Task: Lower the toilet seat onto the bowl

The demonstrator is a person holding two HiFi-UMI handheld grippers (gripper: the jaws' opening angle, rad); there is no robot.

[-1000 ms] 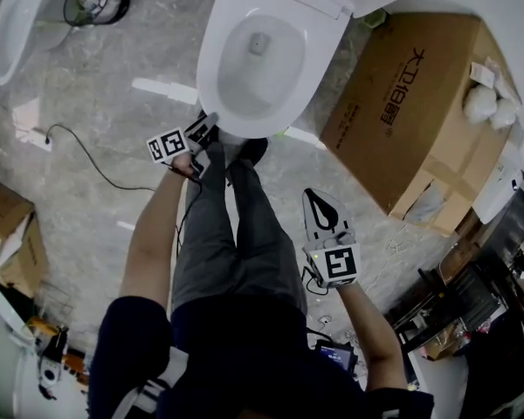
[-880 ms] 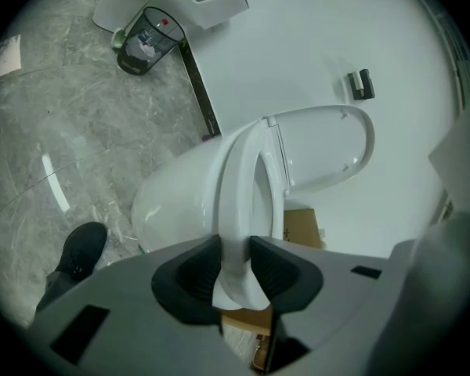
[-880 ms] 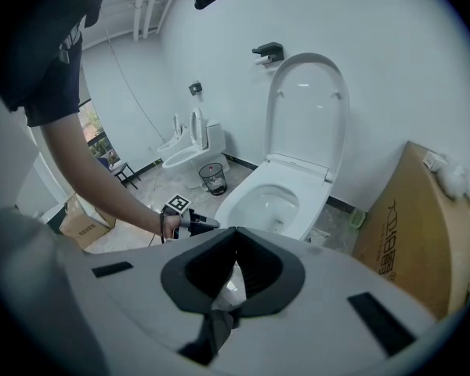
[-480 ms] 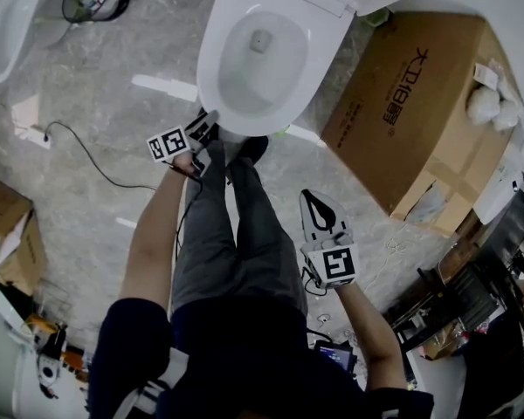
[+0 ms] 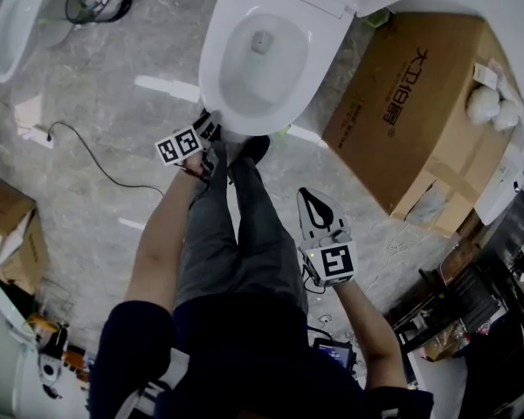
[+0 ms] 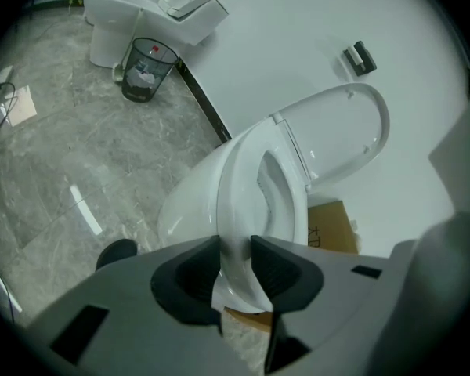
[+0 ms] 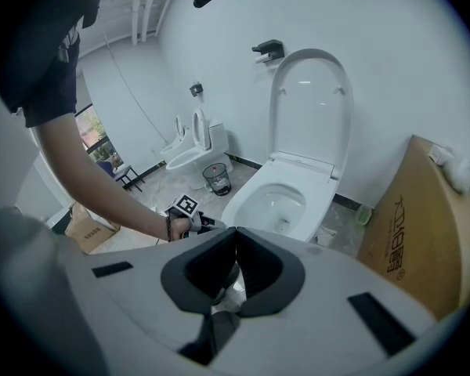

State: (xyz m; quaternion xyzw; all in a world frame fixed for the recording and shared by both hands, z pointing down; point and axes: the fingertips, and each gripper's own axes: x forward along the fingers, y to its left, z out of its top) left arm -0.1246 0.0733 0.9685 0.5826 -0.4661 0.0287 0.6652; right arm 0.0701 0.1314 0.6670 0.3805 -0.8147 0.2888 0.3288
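- Toilet's at top centre of the head view. The toilet seat [image 5: 210, 72] looks flat on the bowl [image 5: 244, 81] already, or v close to it.
- Lid [image 7: 309, 108] is upright against the wall in the right gripper view. Only the ring is down.
- Left gripper [image 5: 215, 130] is at the front tip of the seat, lower edge of the toilet in the head view. In the left gripper view its jaws are partway closed w/ the white front edge of the seat pinched between the pads, so it's got a grip on it.
- Right gripper [image 5: 307, 195] hangs by the person's leg, centre-right of the frame, well apart from the toilet. Jaw tips meet, nothing between them. It isn't doing anything here imo.
- Progress: the lowering looks basically done. Can't tell if there's a sliver of gap left btwn seat and rim at the front, since the jaws cover that spot.
- What's left afaict: settle the last bit if any, then open the left jaws and pull back off the edge.
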